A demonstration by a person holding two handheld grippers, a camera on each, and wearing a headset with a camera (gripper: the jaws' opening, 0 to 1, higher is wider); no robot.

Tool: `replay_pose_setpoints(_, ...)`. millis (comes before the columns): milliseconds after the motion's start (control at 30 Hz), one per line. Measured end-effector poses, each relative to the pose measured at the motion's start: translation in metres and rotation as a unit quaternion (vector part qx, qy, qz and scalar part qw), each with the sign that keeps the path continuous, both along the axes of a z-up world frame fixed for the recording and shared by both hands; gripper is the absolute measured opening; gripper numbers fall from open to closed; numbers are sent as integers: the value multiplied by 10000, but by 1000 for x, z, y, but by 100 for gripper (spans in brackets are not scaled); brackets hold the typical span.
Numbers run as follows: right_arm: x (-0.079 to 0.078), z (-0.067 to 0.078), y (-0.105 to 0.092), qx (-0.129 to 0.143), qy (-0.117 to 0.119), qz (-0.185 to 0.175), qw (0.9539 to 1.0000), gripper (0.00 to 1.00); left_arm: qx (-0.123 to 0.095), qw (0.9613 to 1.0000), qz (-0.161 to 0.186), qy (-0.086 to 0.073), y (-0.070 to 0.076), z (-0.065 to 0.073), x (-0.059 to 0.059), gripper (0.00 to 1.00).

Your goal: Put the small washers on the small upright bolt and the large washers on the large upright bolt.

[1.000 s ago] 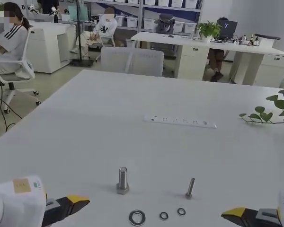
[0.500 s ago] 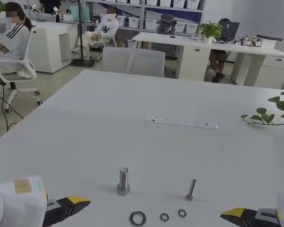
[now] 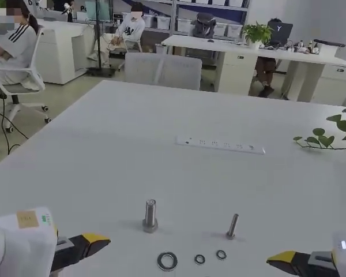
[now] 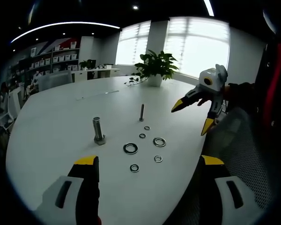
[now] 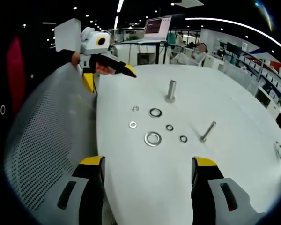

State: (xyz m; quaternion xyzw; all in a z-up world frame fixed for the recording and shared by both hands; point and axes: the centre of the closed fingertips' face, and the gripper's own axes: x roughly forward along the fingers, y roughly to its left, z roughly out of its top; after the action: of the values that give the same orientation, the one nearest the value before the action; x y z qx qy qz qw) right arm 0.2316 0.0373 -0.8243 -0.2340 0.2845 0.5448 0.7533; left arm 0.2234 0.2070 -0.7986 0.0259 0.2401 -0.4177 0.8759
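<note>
The left gripper (image 4: 149,161) and right gripper (image 5: 147,161) hang with jaws spread wide, empty. Washers (image 5: 152,138) (six, I think) lie loose on the table (image 3: 161,144) near the upright large bolt (image 3: 150,216) and small bolt (image 3: 232,226).

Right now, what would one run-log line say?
left gripper: open, empty | right gripper: open, empty | washers: loose on table | large bolt, small bolt: upright, bare

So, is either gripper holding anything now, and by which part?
Nothing is held. The left gripper and the right gripper both stand open and empty; the washers lie loose on the table.
</note>
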Motion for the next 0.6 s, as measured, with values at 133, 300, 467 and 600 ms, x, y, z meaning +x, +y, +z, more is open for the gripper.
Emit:
replay_pose_setpoints(133, 1, 0, 2, -85, 4, 78, 9999, 76, -18, 10000, 15, -11, 0, 1, 0, 88)
replay_pose_setpoints(300, 3, 0, 5, -204, 20, 185, 9996, 74, -3, 10000, 36, -13, 1, 1, 1, 88)
replay_pose_setpoints(467, 5, 0, 10, -334, 78, 306, 9989, 71, 37, 10000, 23, -21, 1, 0, 1, 88)
replay_pose_setpoints(600, 7, 0, 14, -429, 103, 399, 9982, 68, 24, 10000, 73, -47, 3, 1, 2, 88)
